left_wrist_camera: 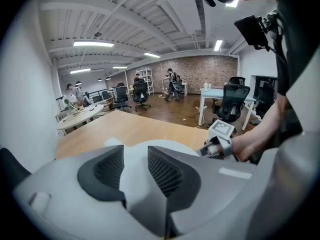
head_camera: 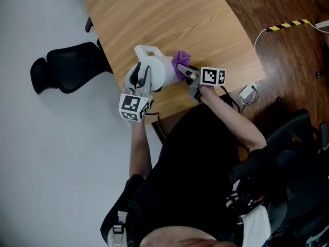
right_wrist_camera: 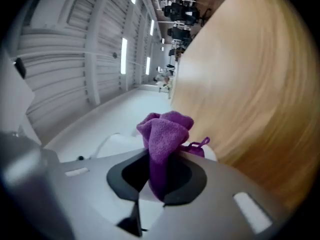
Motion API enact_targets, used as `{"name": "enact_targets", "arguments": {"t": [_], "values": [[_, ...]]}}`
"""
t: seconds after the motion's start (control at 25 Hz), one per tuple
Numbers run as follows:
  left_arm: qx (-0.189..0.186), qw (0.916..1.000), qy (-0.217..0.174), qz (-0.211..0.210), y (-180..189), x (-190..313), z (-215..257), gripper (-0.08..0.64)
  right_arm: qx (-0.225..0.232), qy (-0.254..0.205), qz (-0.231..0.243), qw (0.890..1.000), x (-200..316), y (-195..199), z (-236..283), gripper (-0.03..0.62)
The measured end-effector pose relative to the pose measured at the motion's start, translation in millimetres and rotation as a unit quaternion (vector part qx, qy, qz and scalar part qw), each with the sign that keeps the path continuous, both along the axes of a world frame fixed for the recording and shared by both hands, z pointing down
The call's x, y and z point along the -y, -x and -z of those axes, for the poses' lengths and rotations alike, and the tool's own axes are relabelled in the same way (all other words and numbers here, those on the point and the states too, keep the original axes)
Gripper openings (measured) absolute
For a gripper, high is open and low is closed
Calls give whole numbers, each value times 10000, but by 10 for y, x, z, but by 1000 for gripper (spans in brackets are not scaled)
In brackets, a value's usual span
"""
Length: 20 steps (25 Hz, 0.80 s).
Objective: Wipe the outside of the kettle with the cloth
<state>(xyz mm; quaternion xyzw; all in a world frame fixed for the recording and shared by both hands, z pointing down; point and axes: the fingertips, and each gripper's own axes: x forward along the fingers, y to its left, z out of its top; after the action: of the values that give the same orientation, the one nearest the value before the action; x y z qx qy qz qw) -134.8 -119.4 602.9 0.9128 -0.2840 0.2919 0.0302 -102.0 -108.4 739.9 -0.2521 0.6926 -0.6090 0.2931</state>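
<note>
A white kettle (head_camera: 154, 68) stands on the wooden table (head_camera: 169, 14) near its front edge. My left gripper (head_camera: 140, 78) comes at it from the near side and is shut on the kettle's handle. In the left gripper view that white handle (left_wrist_camera: 135, 184) fills the narrow gap between the dark pads (left_wrist_camera: 167, 171), with the kettle's body (left_wrist_camera: 170, 146) just behind. My right gripper (head_camera: 189, 75) is shut on a bunched purple cloth (head_camera: 181, 63) and holds it against the kettle's right side. In the right gripper view the cloth (right_wrist_camera: 165, 129) sticks up out of the jaws next to the kettle (right_wrist_camera: 120, 141).
A black office chair (head_camera: 67, 73) stands on the pale floor left of the table. To the right, a white charger with its cable (head_camera: 249, 91) lies on the dark wood floor, beyond it black-and-yellow tape (head_camera: 288, 24). Another dark chair (head_camera: 293, 153) sits behind my right arm.
</note>
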Motion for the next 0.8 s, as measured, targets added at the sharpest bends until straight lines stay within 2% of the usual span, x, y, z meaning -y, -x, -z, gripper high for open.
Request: {"name": "enact_targets", "arguments": {"t": [0.12,0.24,0.32,0.4,0.48,0.56,0.6,0.64,0.68,0.72,0.8], "values": [[12,10000,-50,5,10,-20,-7,12,-430,972,366,9937,-61,99,-813,51],[-5,10000,-54,-26,21,-11,-9,12,-668,1074,645,9899,-71,108,-898,51],[-27,10000,-53,-57,36,-15,-7,12,-513,931,618,9924,-54,57,-663,51],[-103,9999,-37,-98,39,-19,9,12,53,322,254,9991,25,-95,-63,51],[-166,9998,-40,-119,45,-10,25,12,550,-668,-86,9962,99,-244,746,51],[-175,9997,-57,-130,57,-1,20,12,591,-1457,-77,9875,132,-235,1311,51],[-170,9997,-61,-137,64,0,11,12,487,-1643,15,9852,160,-166,1380,51],[-166,9997,-58,-147,70,-2,1,12,394,-1617,105,9860,204,-87,1302,54],[-169,9997,-48,-160,75,-6,-9,13,317,-1388,174,9897,259,-20,1106,52],[-177,9997,-36,-176,78,-13,-16,13,166,-1039,250,9941,312,34,823,51],[-186,9996,-18,-222,85,-22,-21,13,-416,-304,494,9975,356,130,126,51]]}}
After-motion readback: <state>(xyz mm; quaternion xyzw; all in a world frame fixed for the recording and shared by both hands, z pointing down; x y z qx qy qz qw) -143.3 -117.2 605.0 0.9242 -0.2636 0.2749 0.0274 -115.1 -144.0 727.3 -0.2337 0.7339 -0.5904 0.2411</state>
